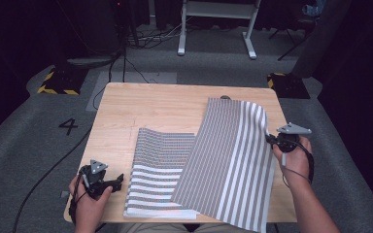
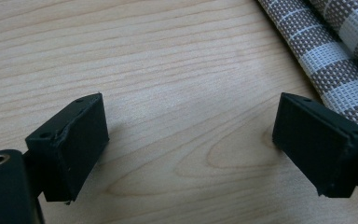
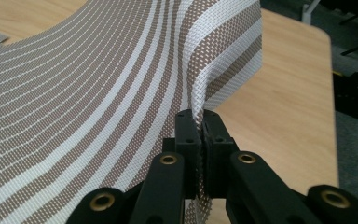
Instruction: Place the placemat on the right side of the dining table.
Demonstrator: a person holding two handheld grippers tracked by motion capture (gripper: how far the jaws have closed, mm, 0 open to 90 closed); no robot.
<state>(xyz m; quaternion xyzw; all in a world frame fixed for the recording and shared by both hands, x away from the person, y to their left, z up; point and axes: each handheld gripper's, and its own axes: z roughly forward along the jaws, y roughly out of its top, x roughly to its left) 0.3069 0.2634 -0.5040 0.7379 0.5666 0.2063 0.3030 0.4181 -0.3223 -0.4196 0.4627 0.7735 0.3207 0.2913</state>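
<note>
A: Going from the left, what is the left hand-held gripper [image 1: 118, 181] doing?

B: It rests low over the table [image 1: 150, 104], just left of the striped mat [image 1: 228, 160]. Its jaws stand apart with bare wood between them, gripping nothing. In the left gripper view the mat's woven edge lies just beyond the right-hand jaw.

A: And the mat itself?

B: There seem to be two pieces, or one folded; I cannot tell which. The lower piece [image 1: 158, 177] lies flat at the near middle of the table. Its stripes run across, left to right, with wide white bands near the person and a finer weave farther back. The striped mat overlaps its right side and is partly lifted off the table.

A: Which way does the lifted mat run?

B: Its long axis goes from the near table edge up and away toward the far right corner, tilted a little to the right. The stripes follow that same length. The near end hangs slightly past the table edge, and the right edge is raised.

A: And the right hand-held gripper [image 1: 271, 139]?

B: It is at the mat's right edge, about midway along. In the right gripper view its jaws are pressed together on that edge, the fabric pinched between the pads and curving up from them.

A: Any containers?

B: None that I can see on the table.
</note>
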